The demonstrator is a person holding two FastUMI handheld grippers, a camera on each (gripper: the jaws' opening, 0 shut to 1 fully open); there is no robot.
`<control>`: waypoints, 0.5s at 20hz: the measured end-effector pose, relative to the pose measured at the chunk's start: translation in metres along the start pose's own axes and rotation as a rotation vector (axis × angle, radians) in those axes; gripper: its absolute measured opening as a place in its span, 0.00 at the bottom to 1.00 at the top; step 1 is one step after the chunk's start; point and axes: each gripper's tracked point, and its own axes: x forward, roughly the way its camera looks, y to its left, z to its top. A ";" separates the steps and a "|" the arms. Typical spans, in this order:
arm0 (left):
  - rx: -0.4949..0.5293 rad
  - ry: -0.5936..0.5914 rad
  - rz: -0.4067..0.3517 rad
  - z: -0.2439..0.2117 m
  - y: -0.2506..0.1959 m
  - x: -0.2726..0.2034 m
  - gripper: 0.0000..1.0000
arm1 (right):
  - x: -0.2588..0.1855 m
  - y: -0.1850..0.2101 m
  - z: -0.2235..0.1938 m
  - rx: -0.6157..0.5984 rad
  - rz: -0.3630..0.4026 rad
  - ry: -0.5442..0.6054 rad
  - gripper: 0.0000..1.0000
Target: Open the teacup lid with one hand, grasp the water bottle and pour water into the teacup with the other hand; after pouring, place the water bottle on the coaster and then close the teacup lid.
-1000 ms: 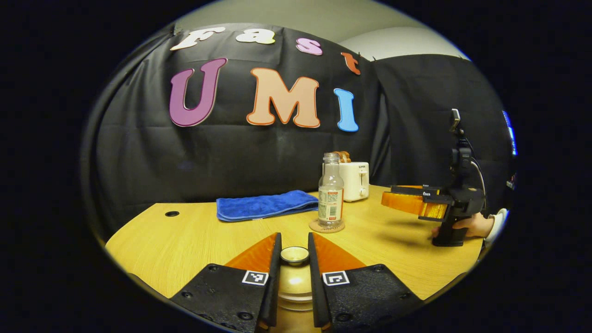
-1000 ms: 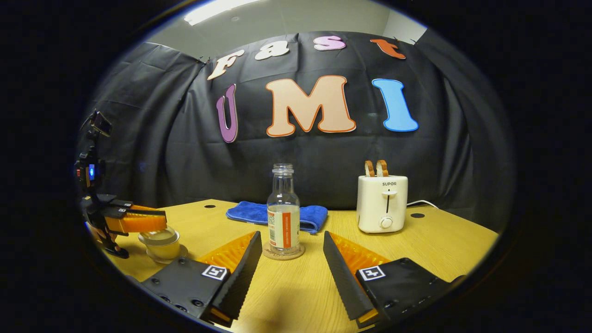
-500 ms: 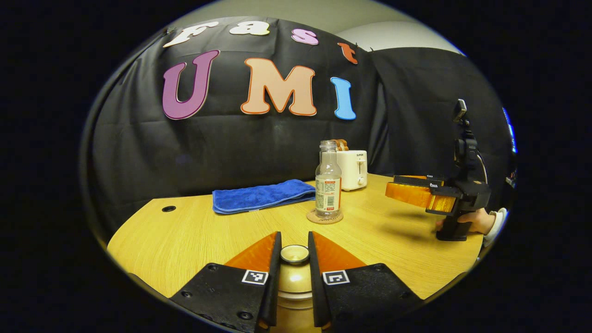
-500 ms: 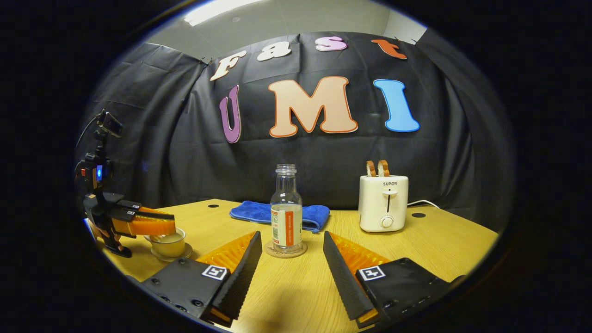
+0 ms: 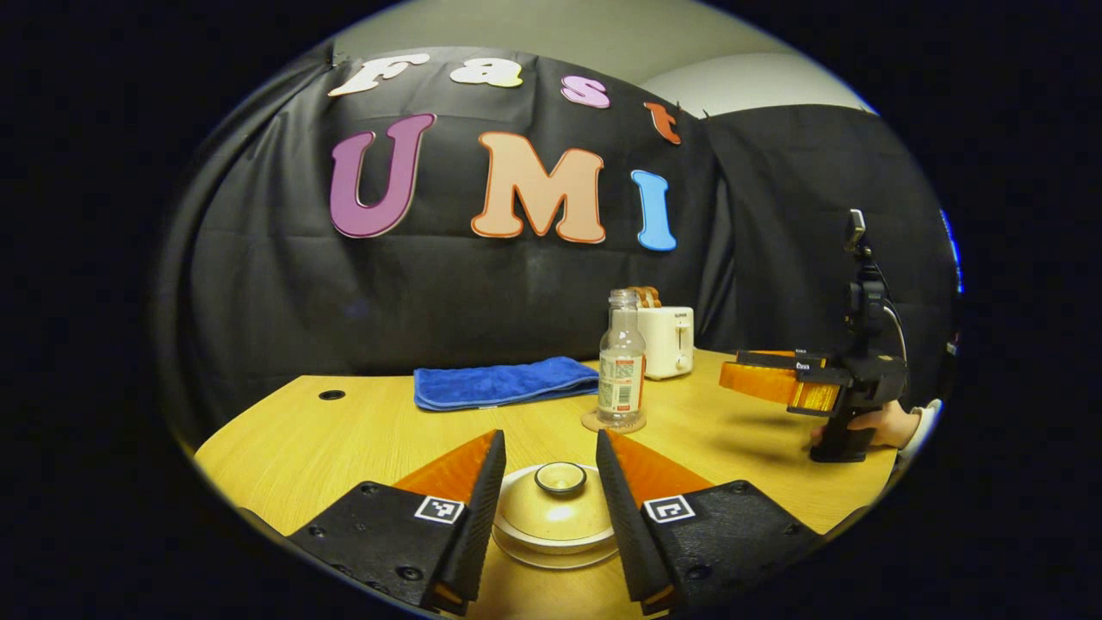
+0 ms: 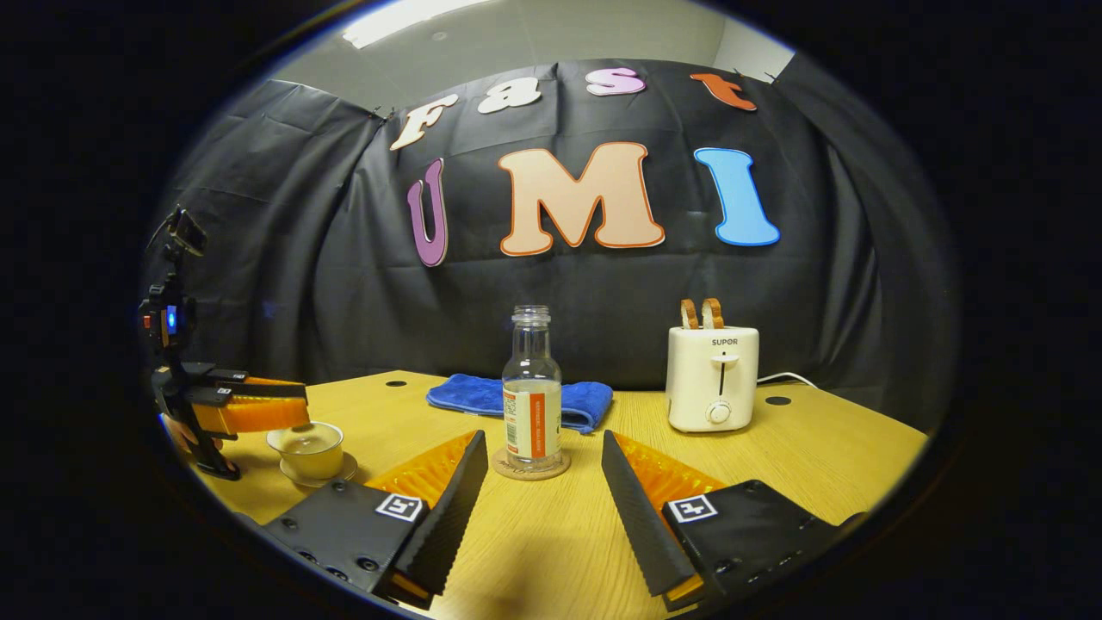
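Lid (image 5: pixel 558 512) sits on teacup (image 6: pixel 307 449), left gripper (image 5: pixel 543 504) fingers open either side. Bottle (image 6: pixel 531 390) on coaster (image 6: pixel 530 468), right gripper (image 6: pixel 538 499) open. Withdraw left gripper straight, avoiding knob (image 5: pixel 560 476).

Table (image 6: pixel 818 448): carries everything.
Water bottle (image 6: pixel 531 392): upright on a coaster (image 6: pixel 531 469), mid-table.
Cloth (image 6: pixel 482 396): flat behind the bottle, near the back wall.
Toaster (image 6: pixel 712 377): right of the bottle, toward the back.
Teacup (image 6: pixel 307 448): far left on a saucer (image 6: pixel 340 471), lid (image 5: pixel 555 508) on.
Left gripper (image 5: pixel 541 482): straddles the lid without touching.
Right gripper (image 6: pixel 538 482): in front of the bottle, apart.
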 end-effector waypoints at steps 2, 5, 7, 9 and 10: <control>-0.002 0.007 0.020 -0.003 0.002 -0.003 0.64 | 0.000 -0.001 0.000 0.000 -0.004 0.000 0.87; -0.002 0.004 0.061 -0.003 0.008 -0.009 0.86 | -0.001 -0.003 -0.001 0.000 -0.012 0.000 0.87; -0.001 0.000 0.095 -0.001 0.014 -0.017 0.94 | -0.002 -0.003 -0.001 -0.001 -0.017 0.000 0.90; 0.001 -0.001 0.145 -0.001 0.026 -0.024 0.95 | -0.003 -0.006 -0.001 -0.001 -0.024 -0.001 0.87; 0.002 0.000 0.173 -0.002 0.032 -0.029 0.95 | -0.003 -0.006 -0.001 -0.001 -0.027 0.000 0.91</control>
